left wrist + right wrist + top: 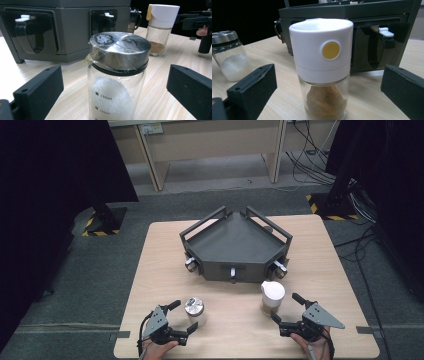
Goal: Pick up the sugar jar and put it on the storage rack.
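Grey carpet, cable bundles and pale desk legs fill the top of the high view; below them a light wooden table (150,270) carries a dark grey angular rack (235,242) at centre frame.

High view: left gripper (184,315) at lower left, jaws wide apart either side of a metal-lidded jar (194,307), not touching it. Right gripper (286,309) at lower right, jaws equally wide, white-capped jar (272,296) just at its tips. Contents unreadable from above.

Left gripper view: glass jar (117,75) upright between the open jaws, clear gaps both sides. Steel lid with crinkled clear film under it. White granules inside; printed marks read 150ml and 100ml. White-capped jar (160,28) at upper right.

Right gripper view: white-capped jar (324,67) centred between spread jaws, yellow dot on the cap, brown powder heaped in the glass base. White clips show in the rack (352,15) front's recesses behind it.
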### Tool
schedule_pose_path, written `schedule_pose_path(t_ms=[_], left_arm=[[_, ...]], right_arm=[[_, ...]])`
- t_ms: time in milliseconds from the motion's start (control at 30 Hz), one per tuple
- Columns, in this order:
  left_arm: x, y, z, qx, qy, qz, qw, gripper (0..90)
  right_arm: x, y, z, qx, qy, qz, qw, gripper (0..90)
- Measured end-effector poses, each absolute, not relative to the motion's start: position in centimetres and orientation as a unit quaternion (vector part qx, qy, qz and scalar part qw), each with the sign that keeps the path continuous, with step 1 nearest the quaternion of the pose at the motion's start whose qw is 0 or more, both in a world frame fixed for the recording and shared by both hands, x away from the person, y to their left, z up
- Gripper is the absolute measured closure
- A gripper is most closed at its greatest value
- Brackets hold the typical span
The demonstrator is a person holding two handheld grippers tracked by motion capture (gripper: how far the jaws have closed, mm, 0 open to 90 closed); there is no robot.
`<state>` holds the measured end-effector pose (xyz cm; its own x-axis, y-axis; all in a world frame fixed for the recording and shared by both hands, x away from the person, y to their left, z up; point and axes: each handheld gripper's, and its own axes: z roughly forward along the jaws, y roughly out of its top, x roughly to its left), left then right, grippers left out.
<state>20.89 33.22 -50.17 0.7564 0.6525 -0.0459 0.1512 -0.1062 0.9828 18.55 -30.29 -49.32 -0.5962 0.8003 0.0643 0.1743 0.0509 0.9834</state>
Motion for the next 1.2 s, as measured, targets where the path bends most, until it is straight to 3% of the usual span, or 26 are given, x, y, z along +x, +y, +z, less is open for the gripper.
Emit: schedule_pose_path(t_ms=[1200], left_arm=[[21.51,32.43,-50.16,0.718,0.281,0.205,0.603,0.4]], right_arm=[[18.46,-30.26,-49.48,0.367,0.671,0.587,0.265,0.6]])
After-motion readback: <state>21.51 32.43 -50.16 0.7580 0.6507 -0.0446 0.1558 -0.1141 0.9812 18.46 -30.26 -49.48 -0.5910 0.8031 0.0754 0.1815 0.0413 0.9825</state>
